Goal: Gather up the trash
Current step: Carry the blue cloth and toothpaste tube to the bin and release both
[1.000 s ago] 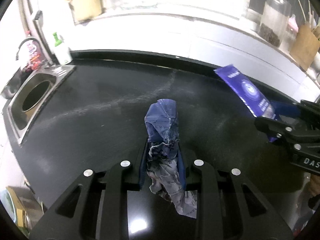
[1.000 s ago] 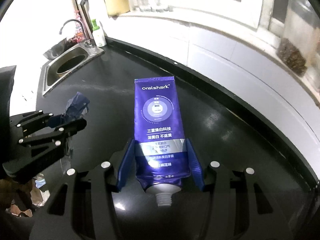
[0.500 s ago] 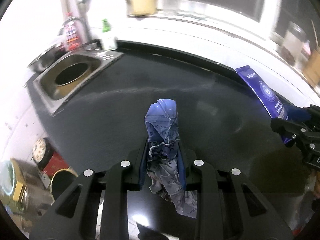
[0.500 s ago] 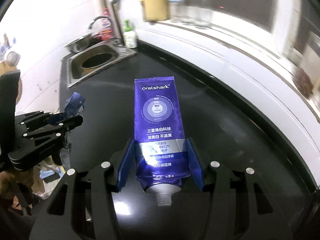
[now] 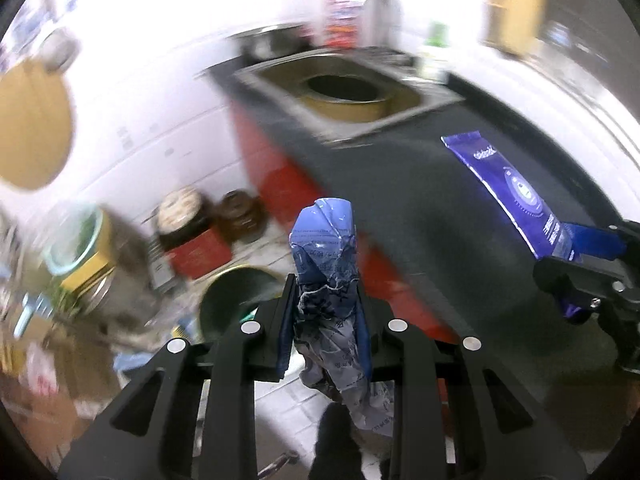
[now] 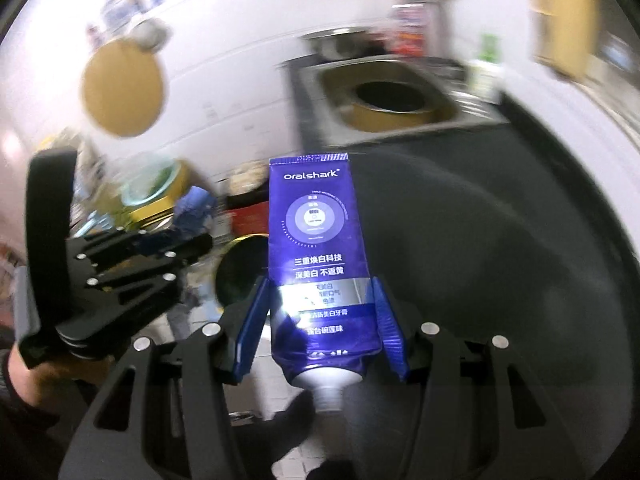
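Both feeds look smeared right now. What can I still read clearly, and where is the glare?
Left wrist: background streaked, wall blown white; only the crumpled wrapper in the left gripper stays sharp. Right wrist: sink and floor clutter blurred; the toothpaste tube stays legible, with glare on its silver band.

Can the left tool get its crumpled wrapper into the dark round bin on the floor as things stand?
Probably yes. The left tool, shut on the crumpled wrapper, is past the counter edge, and the bin sits just below-left with its mouth uncovered.

Heavy motion blur, blown-out white walls (fisheye-warped edges)
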The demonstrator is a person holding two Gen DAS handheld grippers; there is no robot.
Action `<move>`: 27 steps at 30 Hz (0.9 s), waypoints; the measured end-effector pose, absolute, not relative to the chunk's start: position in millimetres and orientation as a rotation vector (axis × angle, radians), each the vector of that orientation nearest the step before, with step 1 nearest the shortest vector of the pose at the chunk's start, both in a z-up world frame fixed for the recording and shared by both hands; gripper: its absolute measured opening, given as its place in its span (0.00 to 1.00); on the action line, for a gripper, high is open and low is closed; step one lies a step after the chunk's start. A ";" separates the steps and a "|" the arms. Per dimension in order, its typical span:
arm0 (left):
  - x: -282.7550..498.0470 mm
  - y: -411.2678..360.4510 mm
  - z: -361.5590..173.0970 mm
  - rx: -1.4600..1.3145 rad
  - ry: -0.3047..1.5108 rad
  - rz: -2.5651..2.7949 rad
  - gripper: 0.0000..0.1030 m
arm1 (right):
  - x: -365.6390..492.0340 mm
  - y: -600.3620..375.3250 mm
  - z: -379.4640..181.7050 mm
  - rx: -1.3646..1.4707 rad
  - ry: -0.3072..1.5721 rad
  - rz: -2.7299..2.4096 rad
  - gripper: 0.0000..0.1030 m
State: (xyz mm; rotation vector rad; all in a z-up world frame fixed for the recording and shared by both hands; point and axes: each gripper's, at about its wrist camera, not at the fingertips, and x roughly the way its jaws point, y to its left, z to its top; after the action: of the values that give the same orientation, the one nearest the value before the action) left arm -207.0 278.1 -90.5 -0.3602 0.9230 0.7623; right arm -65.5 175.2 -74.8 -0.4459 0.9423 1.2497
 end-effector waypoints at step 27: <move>-289.1 452.4 -240.5 -0.612 0.997 0.864 0.64 | -132.9 425.0 -215.4 -0.651 1.228 1.302 0.76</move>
State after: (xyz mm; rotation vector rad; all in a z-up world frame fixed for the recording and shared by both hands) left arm -289.1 452.4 -240.5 -0.6121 0.9967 0.8637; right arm -132.9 425.0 -215.4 -0.6513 1.2282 1.3022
